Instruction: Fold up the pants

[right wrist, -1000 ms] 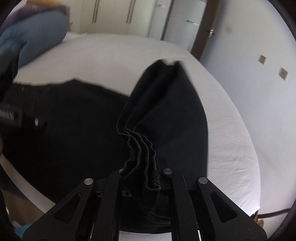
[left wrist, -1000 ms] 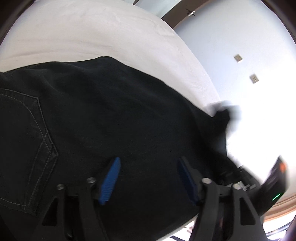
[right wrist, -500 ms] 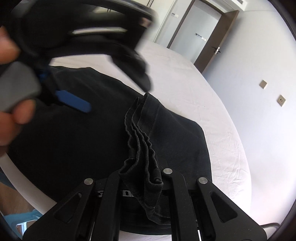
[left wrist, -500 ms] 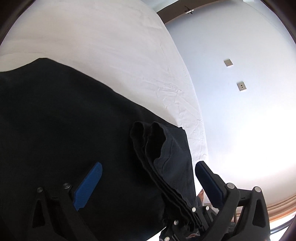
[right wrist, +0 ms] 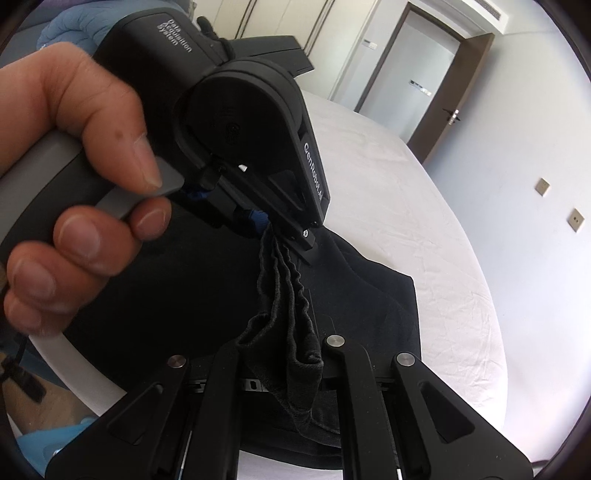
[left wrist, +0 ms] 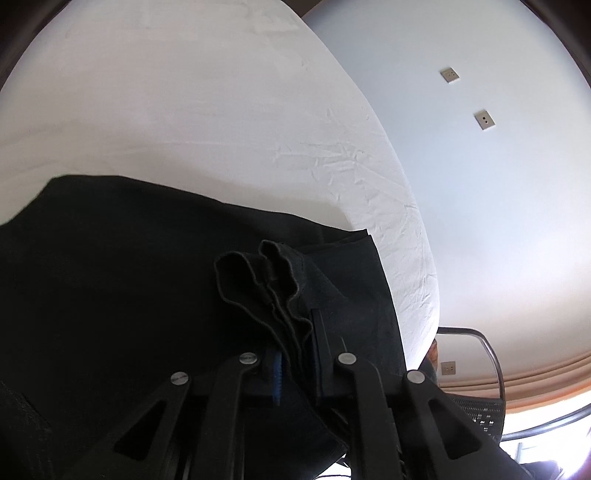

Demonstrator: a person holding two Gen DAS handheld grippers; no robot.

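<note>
Black pants (left wrist: 129,295) lie spread on a white bed (left wrist: 184,110). Their bunched leg end (left wrist: 258,273) stands up in folds between the fingers of my left gripper (left wrist: 295,332), whose jaws are closing and pinch the cloth. In the right wrist view, a person's hand (right wrist: 74,147) holds the left gripper (right wrist: 288,236), which grips the far end of the same gathered strip. My right gripper (right wrist: 295,354) is shut on the near end of that strip of the pants (right wrist: 369,302). The cloth runs taut between the two grippers.
The bed's edge curves close on the right, with a pale wall and wall sockets (left wrist: 484,120) beyond. A metal chair frame (left wrist: 491,362) stands by the bed's corner. A door (right wrist: 424,74) and a blue pillow (right wrist: 66,29) lie at the far side.
My left gripper swung over from the flat pants to the bunched leg end, opened wide around it, then closed on it. The right gripper kept its grip and shifted a little.
</note>
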